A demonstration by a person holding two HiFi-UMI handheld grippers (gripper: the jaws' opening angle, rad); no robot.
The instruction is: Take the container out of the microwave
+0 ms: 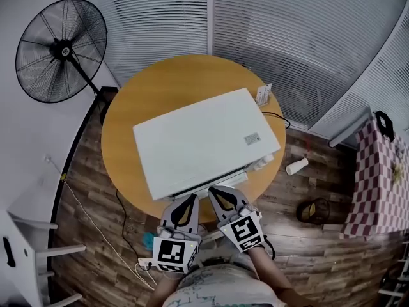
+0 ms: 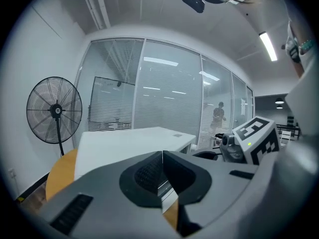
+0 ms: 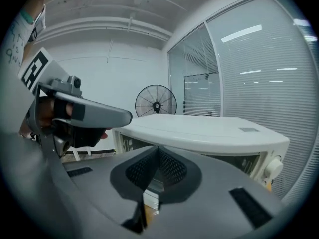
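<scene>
Wooden round table (image 1: 121, 120) carries white microwave (image 1: 198, 139), long side running across person's front, door facing person. Door looks shut; container not visible, judged inside behind it. Control knob (image 3: 272, 168) sits at microwave's right end, so door's opening edge likely lies just left of knob. Right gripper (image 1: 216, 193) nearer to that edge. Left gripper (image 1: 190, 200) just beside it, at front edge toward the middle. Both pairs of jaws clenched together, nothing between them.
</scene>
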